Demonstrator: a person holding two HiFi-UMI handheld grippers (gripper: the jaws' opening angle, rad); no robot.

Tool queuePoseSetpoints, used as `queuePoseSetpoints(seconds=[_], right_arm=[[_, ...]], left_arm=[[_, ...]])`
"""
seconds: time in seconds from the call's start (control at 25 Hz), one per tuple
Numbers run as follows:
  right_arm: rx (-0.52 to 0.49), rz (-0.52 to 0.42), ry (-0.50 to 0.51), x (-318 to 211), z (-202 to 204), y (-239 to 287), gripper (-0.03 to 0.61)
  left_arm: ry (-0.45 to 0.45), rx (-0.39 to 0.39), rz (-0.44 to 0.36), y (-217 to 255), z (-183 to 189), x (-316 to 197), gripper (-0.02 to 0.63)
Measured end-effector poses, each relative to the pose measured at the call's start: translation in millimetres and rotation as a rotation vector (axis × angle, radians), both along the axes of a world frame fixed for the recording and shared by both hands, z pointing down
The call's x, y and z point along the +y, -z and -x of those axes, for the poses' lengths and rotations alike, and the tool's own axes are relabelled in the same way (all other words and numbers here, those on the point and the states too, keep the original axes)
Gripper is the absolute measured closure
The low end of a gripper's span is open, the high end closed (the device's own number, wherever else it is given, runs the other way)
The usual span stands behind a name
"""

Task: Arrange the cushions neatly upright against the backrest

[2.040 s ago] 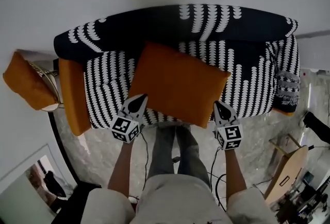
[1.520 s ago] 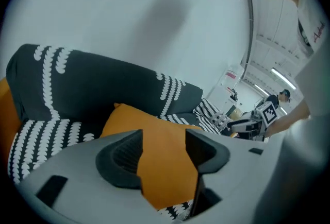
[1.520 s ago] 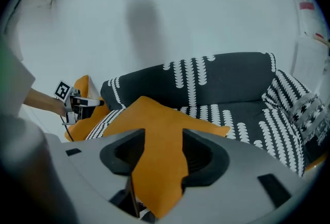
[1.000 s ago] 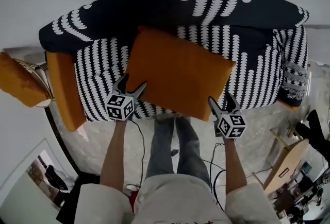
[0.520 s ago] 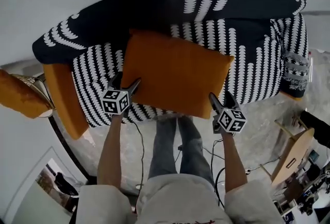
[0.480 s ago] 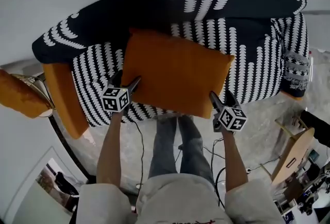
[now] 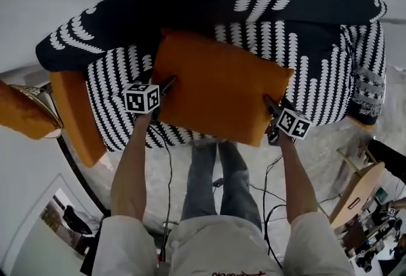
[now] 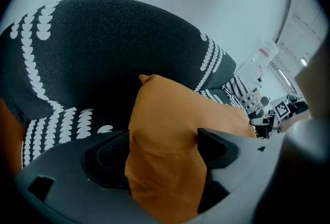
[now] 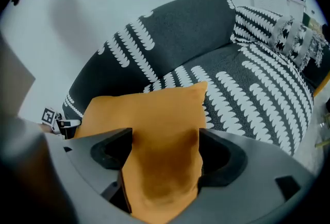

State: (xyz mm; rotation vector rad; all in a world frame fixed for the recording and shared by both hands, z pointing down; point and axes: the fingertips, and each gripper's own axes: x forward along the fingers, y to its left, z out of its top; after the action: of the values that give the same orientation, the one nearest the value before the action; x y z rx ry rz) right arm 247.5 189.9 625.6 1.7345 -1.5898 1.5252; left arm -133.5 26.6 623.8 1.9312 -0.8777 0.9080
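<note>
A large orange cushion (image 7: 219, 87) lies flat and askew on the seat of the black-and-white patterned sofa (image 7: 317, 78), its far edge near the backrest (image 7: 209, 5). My left gripper (image 7: 166, 85) is at the cushion's left edge and my right gripper (image 7: 271, 106) at its right front corner. In the left gripper view the cushion (image 8: 170, 130) fills the gap of the left gripper (image 8: 164, 136); in the right gripper view the cushion (image 9: 154, 115) does the same in the right gripper (image 9: 165, 136). Both pairs of jaws have just been opening and stand wide, with cushion fabric between them.
A second orange cushion (image 7: 73, 116) leans on the sofa's left arm. Another orange cushion (image 7: 22, 113) rests on a side table at the far left. A patterned throw pillow (image 7: 368, 87) sits at the sofa's right end. Cables trail on the marble floor (image 7: 254, 173).
Both grippers have moved forward and down from the cushion's front edge onto its left and right sides, taking fabric between their jaws. The cushion itself has stayed flat on the seat.
</note>
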Motion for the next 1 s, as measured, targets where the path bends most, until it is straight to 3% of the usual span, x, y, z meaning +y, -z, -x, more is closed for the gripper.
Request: queuePoseSetpoints(seconds=[0.36,0.68,0.84,1.0], right_arm=[[-0.055,0.079,0.019,-6,-15,-29,0.176],[-0.136,0.072,0.033,-7,-23,-36,0.14],[-0.151,0.071,0.032,-12,-3,-44,0.14],[-0.175,0.054,0.038,-15,-15,-36,0.143]], left_arm=[[-0.002,0.006,0.057,-18,-22,-6,0.216],[-0.029,0.014,0.064,-23,-32,-7,0.202],[-0.028,0.053,0.089,-36,-18,-9,0.202],[-0.03,0.105,0.097,-27,-35,-12,0.204]])
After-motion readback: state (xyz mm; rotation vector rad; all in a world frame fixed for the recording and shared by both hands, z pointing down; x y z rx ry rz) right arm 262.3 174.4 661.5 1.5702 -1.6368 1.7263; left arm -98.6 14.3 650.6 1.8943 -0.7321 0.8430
